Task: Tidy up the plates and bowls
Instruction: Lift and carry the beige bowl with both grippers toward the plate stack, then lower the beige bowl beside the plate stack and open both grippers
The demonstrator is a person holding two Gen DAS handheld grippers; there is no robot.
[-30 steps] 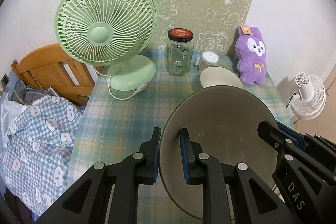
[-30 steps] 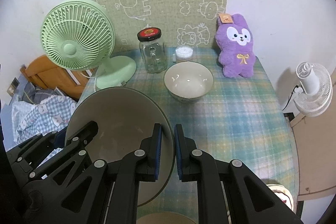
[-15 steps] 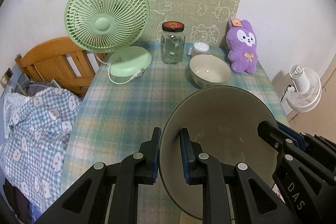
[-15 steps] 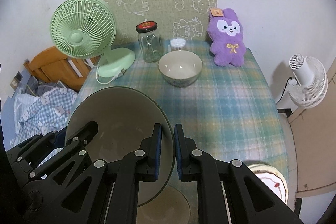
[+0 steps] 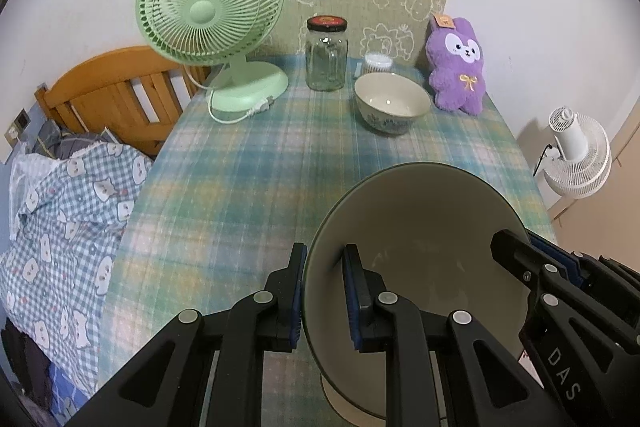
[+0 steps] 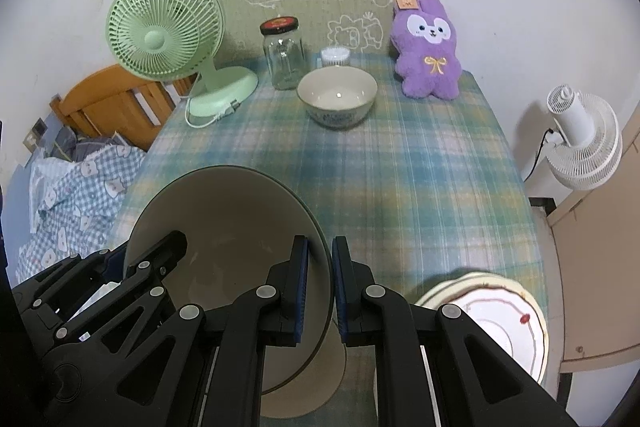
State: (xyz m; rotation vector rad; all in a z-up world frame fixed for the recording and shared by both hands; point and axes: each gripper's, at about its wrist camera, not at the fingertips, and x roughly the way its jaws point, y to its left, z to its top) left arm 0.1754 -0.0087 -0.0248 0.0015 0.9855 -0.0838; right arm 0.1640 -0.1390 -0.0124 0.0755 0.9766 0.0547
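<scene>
Over the plaid tabletop (image 6: 420, 179) we have drawn the big grey plate (image 5: 420, 247) back from the small bowl (image 6: 337, 95) toward the stacked plates (image 6: 500, 311), left tool (image 5: 324, 291) and right tool (image 6: 319, 287) each clamped on its rim, so stacking looks next.

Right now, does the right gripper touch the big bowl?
Touching. In the right wrist view the right gripper has its two pads closed on the big bowl's rim, one inside and one outside.
</scene>
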